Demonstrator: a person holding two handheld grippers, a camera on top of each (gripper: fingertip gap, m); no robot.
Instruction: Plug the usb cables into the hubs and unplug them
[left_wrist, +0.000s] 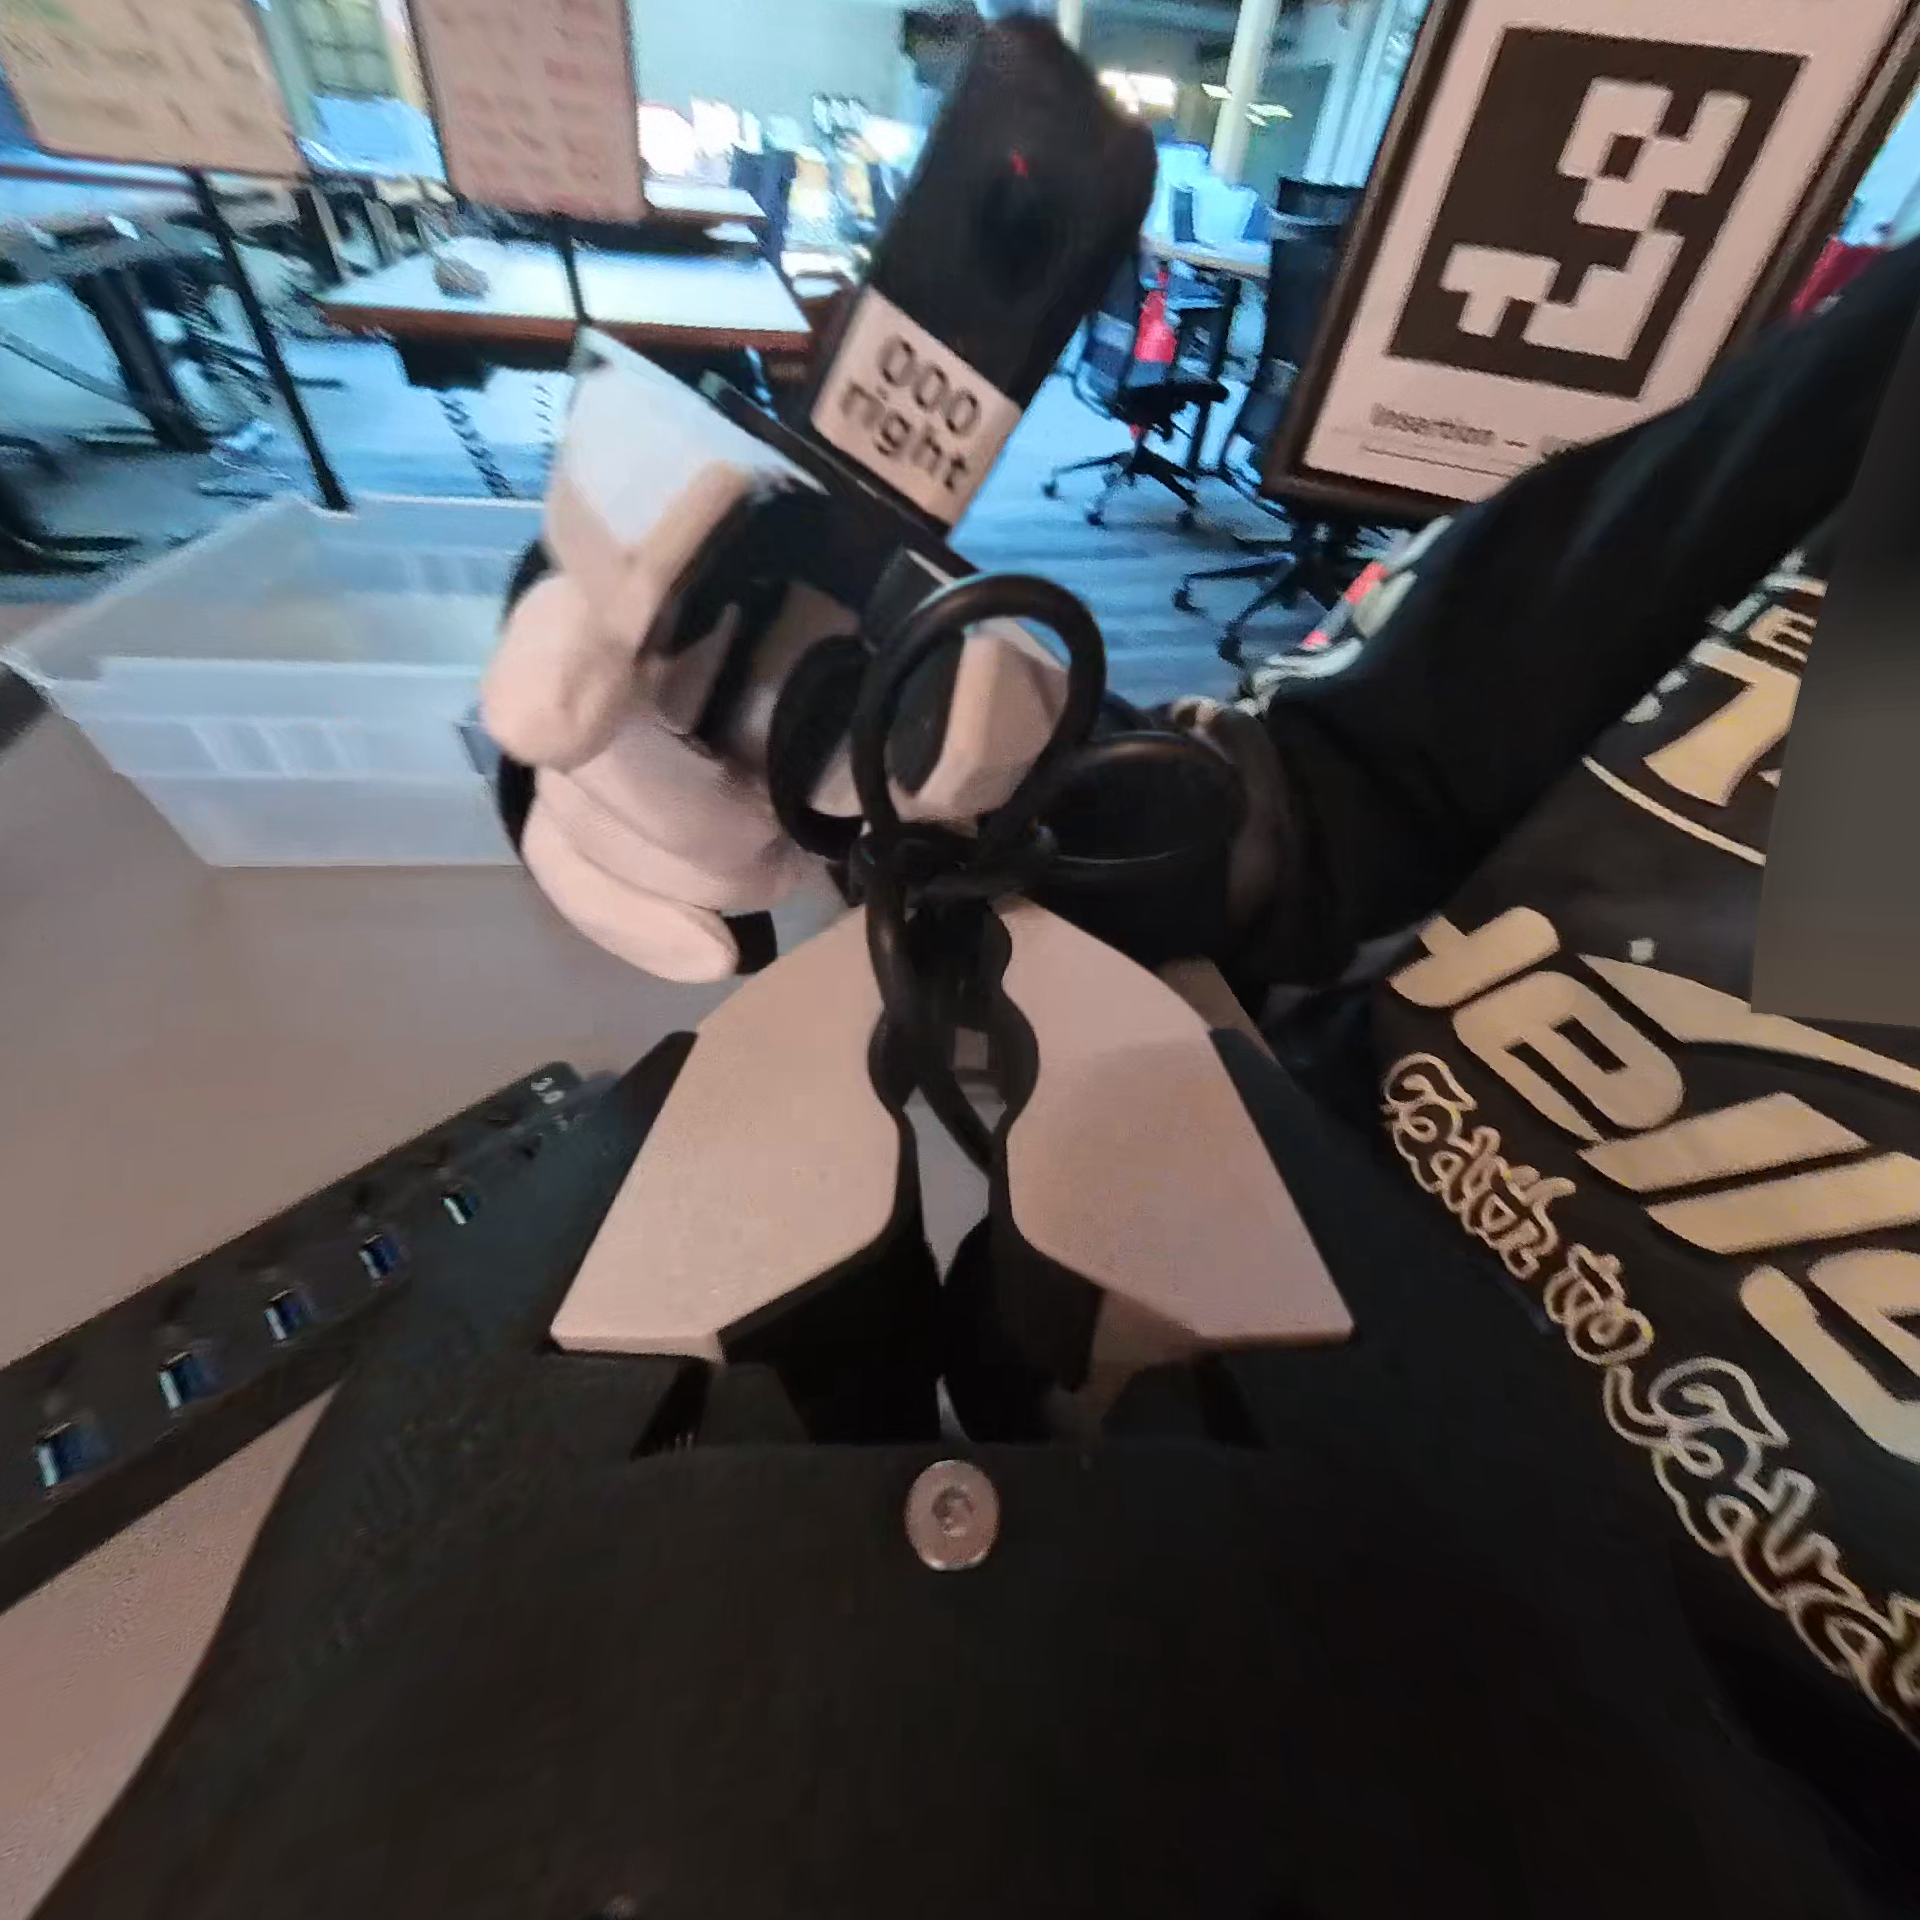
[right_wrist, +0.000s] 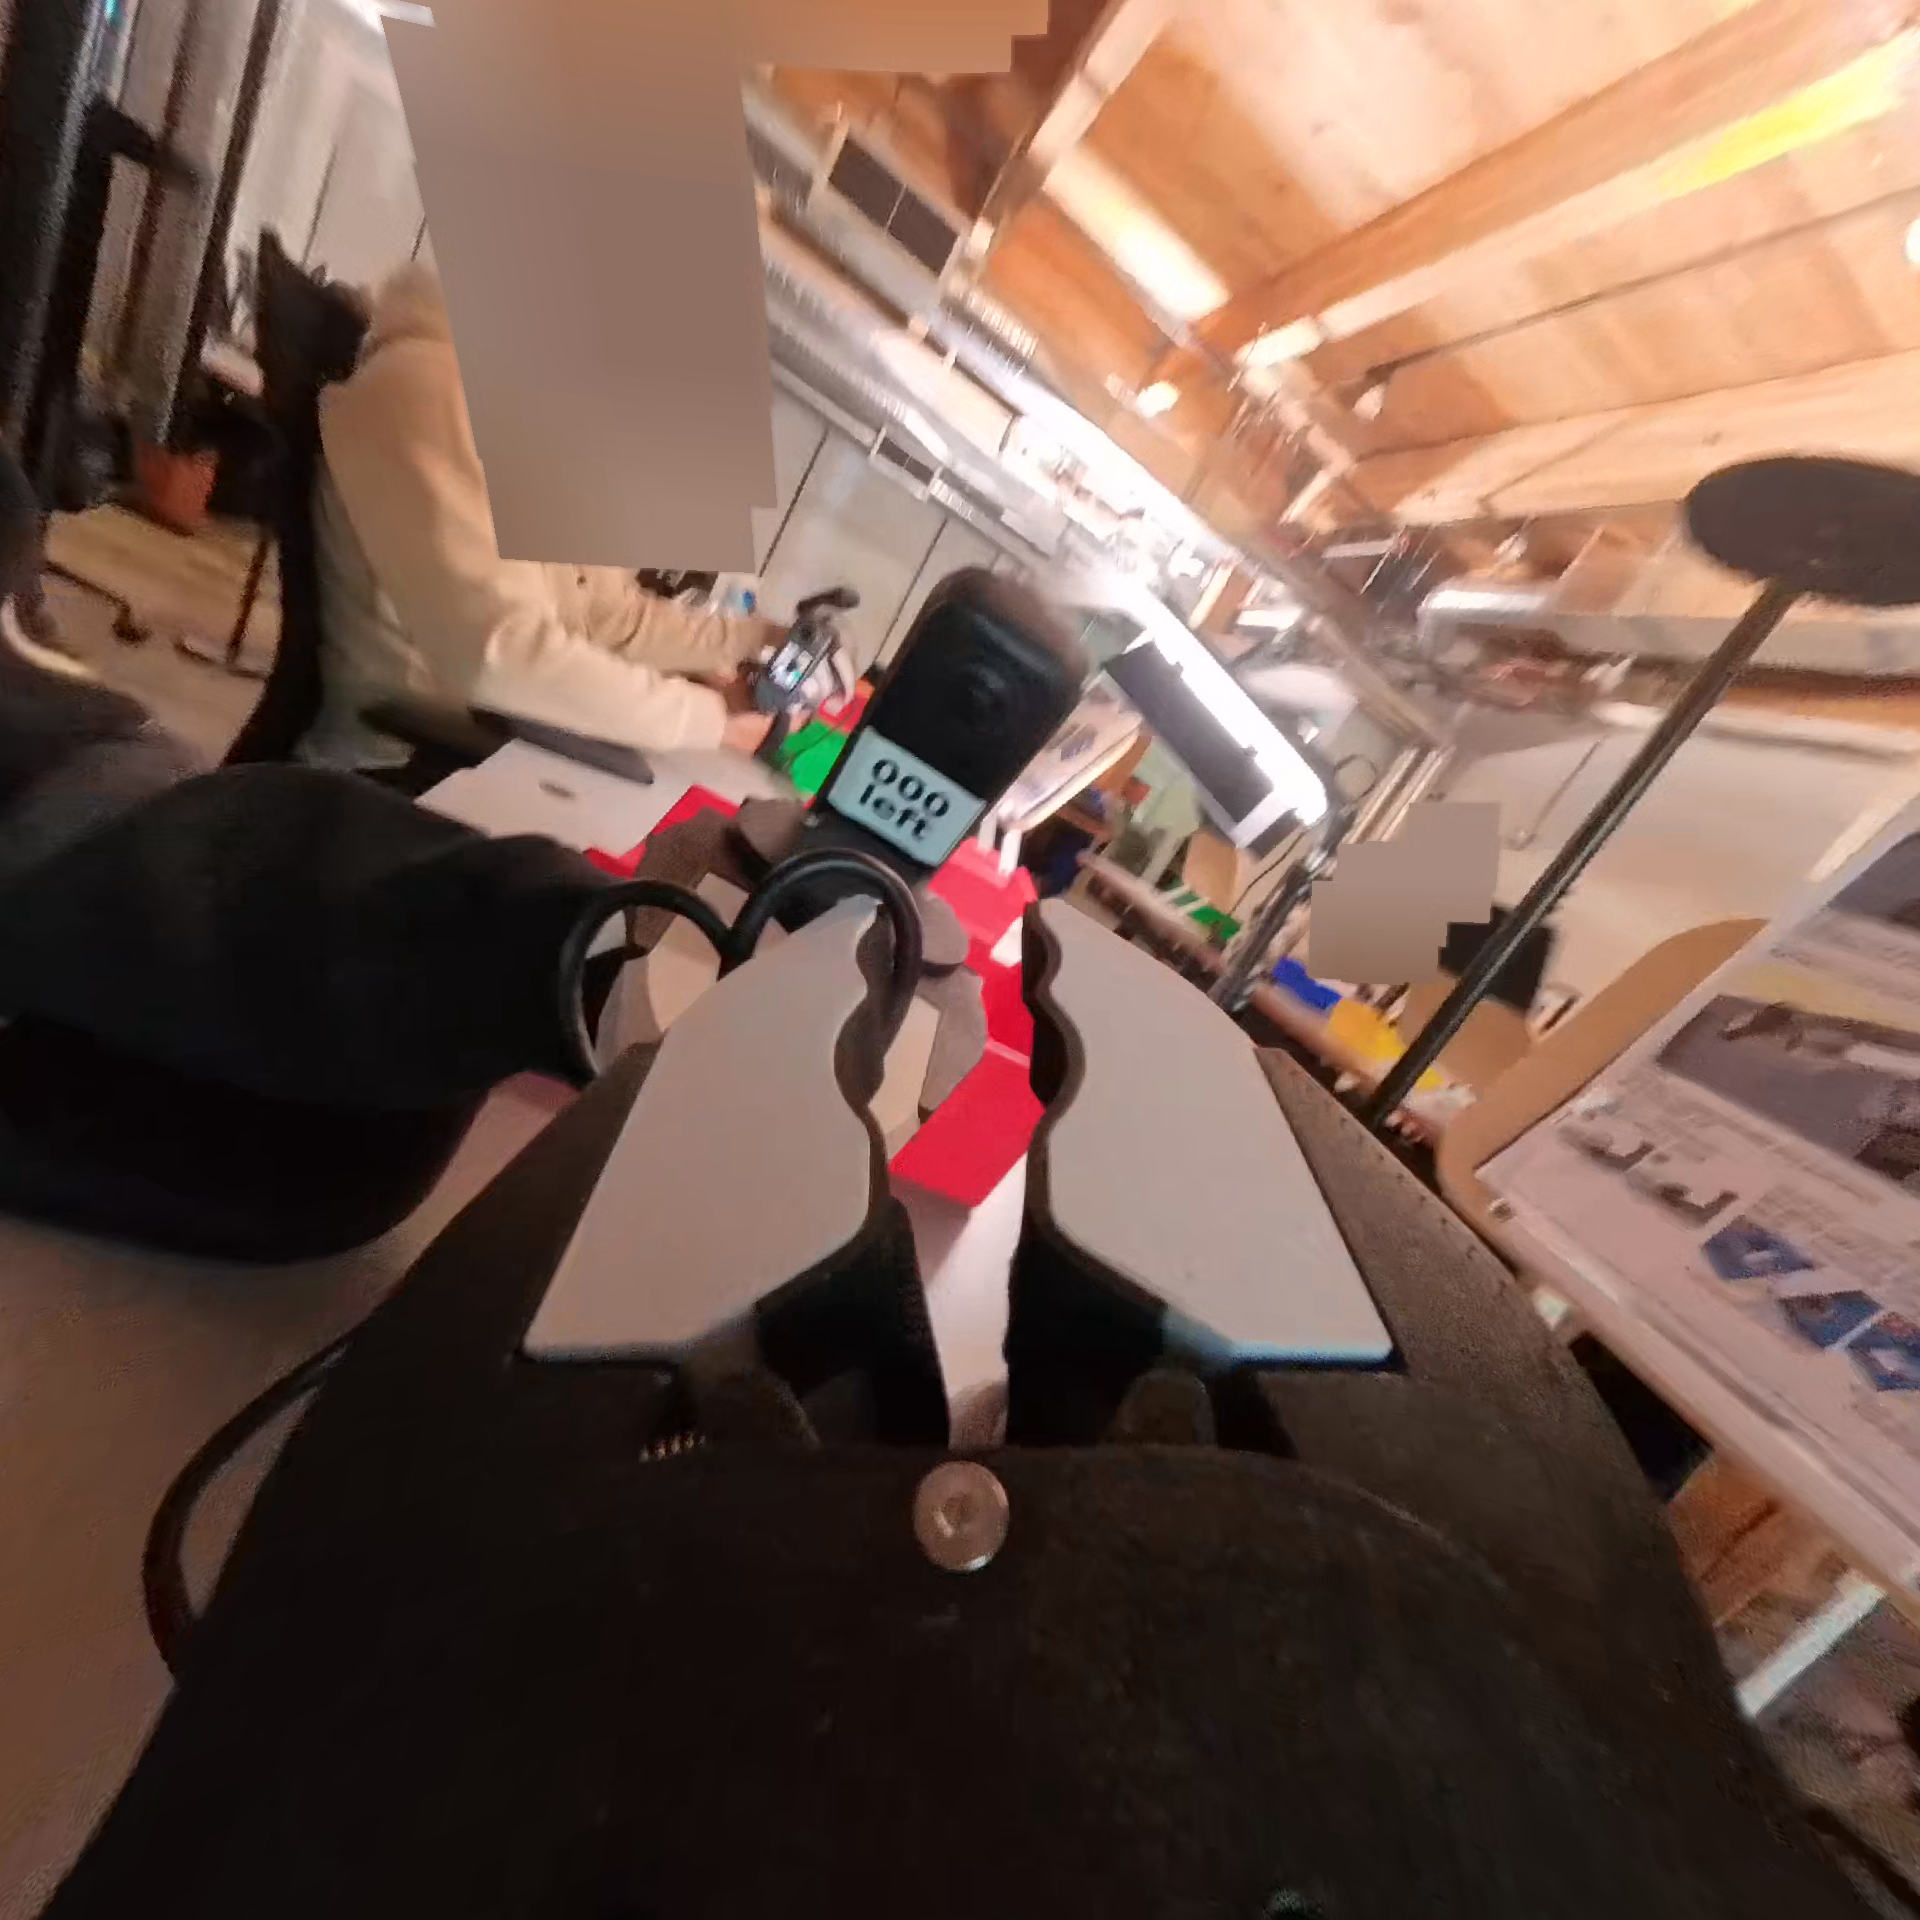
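USB hub (left_wrist: 270, 1309): a long black strip of blue ports is seen at about 8 o'clock in the left wrist view, lying on the pale table (left_wrist: 156, 1039) – no plug is seen in any visible port.

Clear bins (left_wrist: 281, 675): stacked at 10 o'clock, well behind the hub.

Left gripper (left_wrist: 951, 1049): the fingers are nearly closed and clamped on a bundled black cable (left_wrist: 925, 997), whose tied loops rise toward 12 o'clock. The bundle is judged to be held aloft so that its tie or free end can be worked on.

Gloved hand (left_wrist: 644, 790): seen at 11 o'clock just beyond the cable loops, wrapped around the handle of the other tool.

Right gripper (right_wrist: 951, 977): the fingers are held a narrow gap apart. The cable loops (right_wrist: 883, 925) are seen at 12 o'clock, against the left fingertip (right_wrist: 831, 966) – whether they are touched cannot be told, and nothing is clamped.

Stage: judged early – the cable is not yet freed, and nothing is plugged into the hub.

Red blocks (right_wrist: 977, 1122): seen on the table beyond the right fingers.
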